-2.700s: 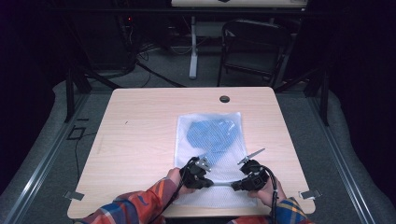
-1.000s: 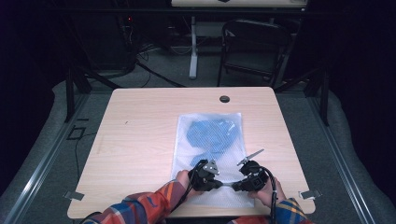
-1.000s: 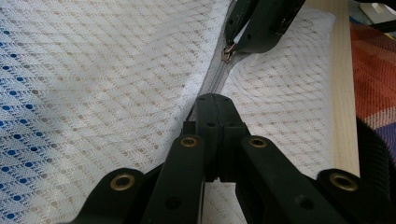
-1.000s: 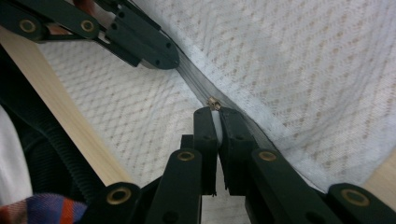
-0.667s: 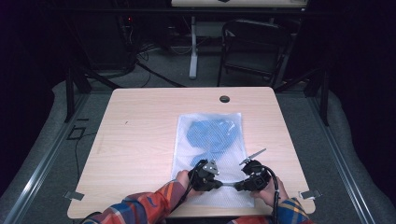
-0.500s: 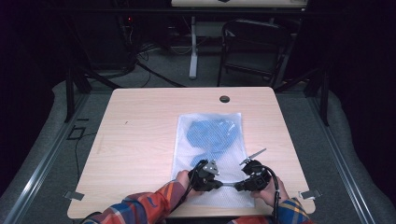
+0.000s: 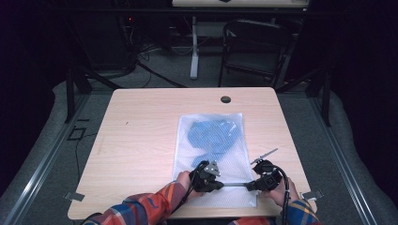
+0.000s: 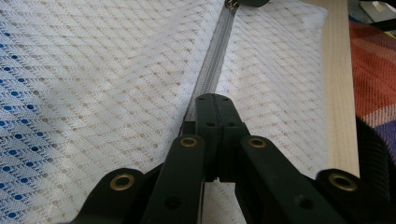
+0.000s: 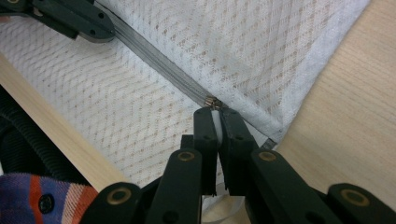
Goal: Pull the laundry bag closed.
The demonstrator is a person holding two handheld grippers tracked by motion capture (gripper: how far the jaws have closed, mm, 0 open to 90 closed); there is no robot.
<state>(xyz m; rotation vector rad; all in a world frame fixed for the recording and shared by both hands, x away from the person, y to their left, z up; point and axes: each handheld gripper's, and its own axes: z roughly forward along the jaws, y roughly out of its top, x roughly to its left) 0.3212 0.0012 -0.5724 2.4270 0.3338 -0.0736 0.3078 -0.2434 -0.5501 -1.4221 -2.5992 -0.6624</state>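
- high view: a white mesh bag (image 7: 210, 154) is lying flat on the counter (image 7: 141, 136), reaching from mid-counter to the near edge, with a blue garment (image 7: 211, 133) showing through its far half. the left gripper (image 7: 212, 183) and right gripper (image 7: 253, 185) are sitting on the grey zipper (image 7: 233, 184) that is running across the bag's near end. compared with a few seconds back, the left gripper is sitting further right along the zipper, while the right one is staying near the bag's right corner; the stretch between them is getting shorter.
- left gripper view: the fingers (image 8: 212, 116) are pressing fully together, pinching the zipper tape (image 8: 208, 74) and mesh, apparently to anchor the fabric. the closed teeth are running away toward the slider (image 8: 231, 3) at the top edge.
- right gripper view: the fingers (image 9: 205, 126) are closing, with only a sliver of gap, on the white pull tab (image 9: 215, 120) just behind the small metal slider (image 9: 213, 102), which is standing close to the bag's corner. the teeth between here and the left gripper (image 9: 70, 18) are looking meshed.
- reading: the bag is looking zipped nearly to its end, and the reset left grip is probably bracing the tape for a last short pull.
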